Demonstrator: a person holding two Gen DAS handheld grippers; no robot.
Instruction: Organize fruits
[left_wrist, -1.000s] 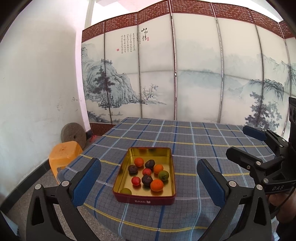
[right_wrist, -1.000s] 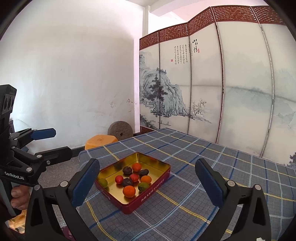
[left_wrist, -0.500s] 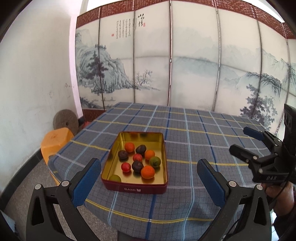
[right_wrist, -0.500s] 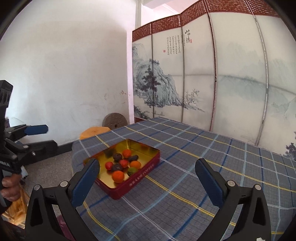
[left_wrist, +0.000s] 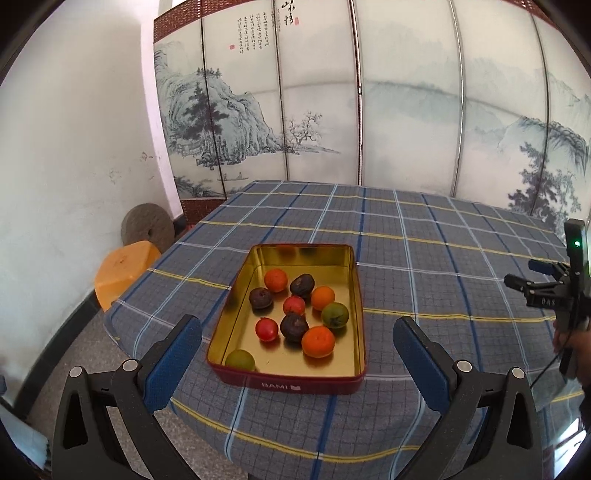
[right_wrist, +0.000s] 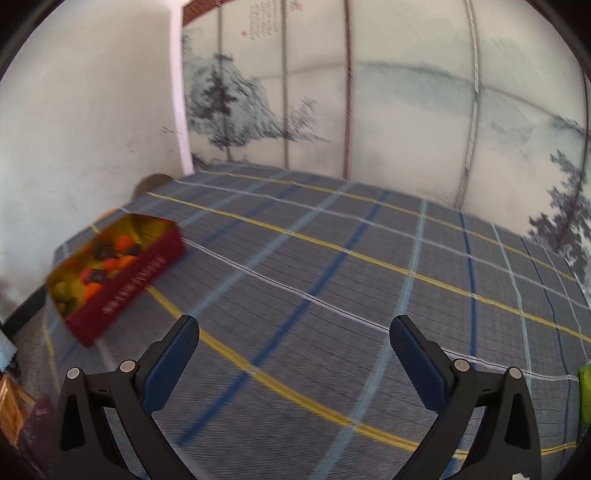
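Your left gripper (left_wrist: 297, 345) hangs wide open over the near table edge, holding nothing. Your right gripper (right_wrist: 294, 349) is equally wide open and empty; its view is smeared, so it reads as in motion.

Just ahead of the left gripper, between its fingers, sits the tin (left_wrist: 347, 266), red outside and gold inside, on the checked cloth (left_wrist: 424, 258). All the fruits seen lie loose in it, mixed by colour: an orange one (left_wrist: 318, 341) and a green one (left_wrist: 240, 359) nearest you, a red one (left_wrist: 266, 329) and a dark one (left_wrist: 294, 325) beyond, more of each kind further in. None shows on the cloth.

Judgement: the scene fits either a mixed lot waiting to be sorted or a lot already gathered into the tin, so I name no step. If you do reach in, come down from above, close across one fruit's widest part, and keep the fingers off its neighbours. They touch and will likely roll on the smooth metal.

From the right gripper the tin lies far off to the left, with only cloth ahead. Beyond the left table corner stand an orange stool (left_wrist: 122, 273) and a round stone (left_wrist: 147, 230). Behind the table stands a painted screen (left_wrist: 406, 110). Nothing blocks the way to the tin.
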